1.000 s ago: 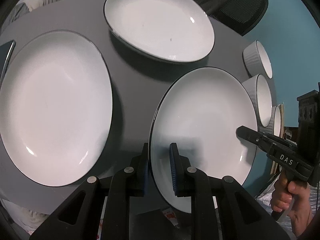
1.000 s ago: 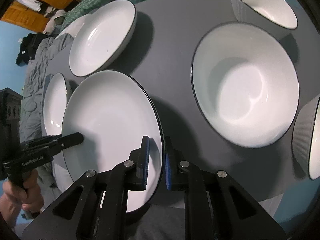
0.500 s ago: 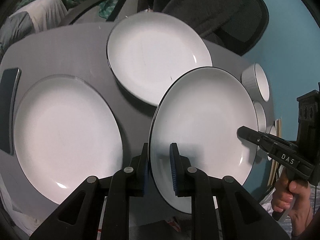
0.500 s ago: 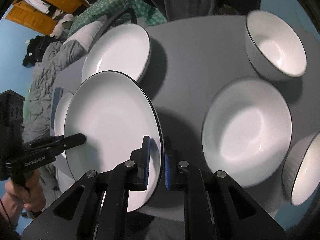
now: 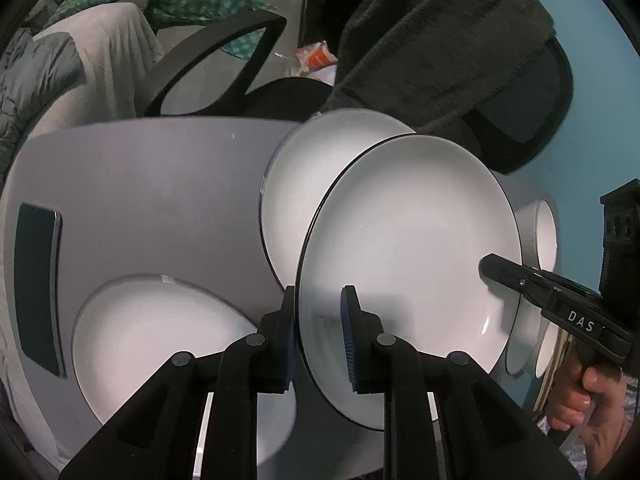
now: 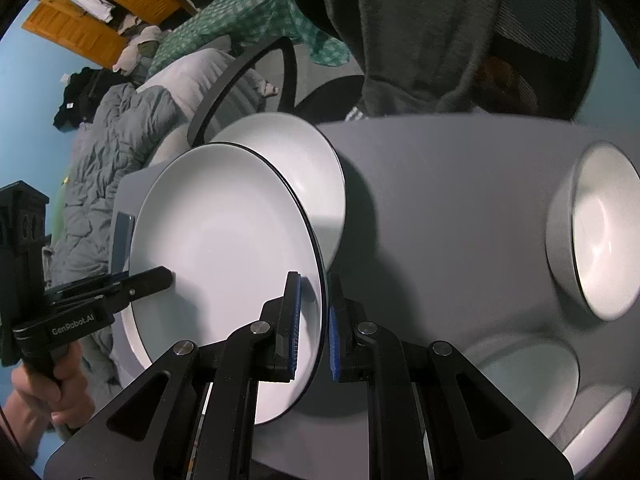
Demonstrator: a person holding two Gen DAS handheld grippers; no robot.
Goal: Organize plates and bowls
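Note:
Both grippers carry one white plate with a thin black rim point(image 5: 412, 264) point(image 6: 224, 248), tilted and lifted off the grey table point(image 5: 160, 200) point(image 6: 440, 200). My left gripper point(image 5: 320, 320) is shut on its left rim; in the right wrist view it point(image 6: 160, 278) shows at the plate's far edge. On the opposite rim my right gripper point(image 6: 314, 320) is shut, its tip point(image 5: 492, 268) lying on the plate's face. Behind the held plate, a second white plate point(image 5: 316, 184) point(image 6: 312, 160) rests near the table's far edge, partly covered. A third plate point(image 5: 160, 344) lies lower left.
White bowls stand right of the plates: one upright point(image 6: 600, 232) point(image 5: 546, 236), two more at lower right point(image 6: 528, 376) point(image 6: 600, 428). A dark phone point(image 5: 38, 288) lies at the table's left edge. An office chair draped in dark cloth point(image 5: 440, 40) stands beyond the table.
Both grippers have carried the plate away from me and slightly up. It now overlaps the far plate, while the big left plate and the bowls have slid down and out of the middle.

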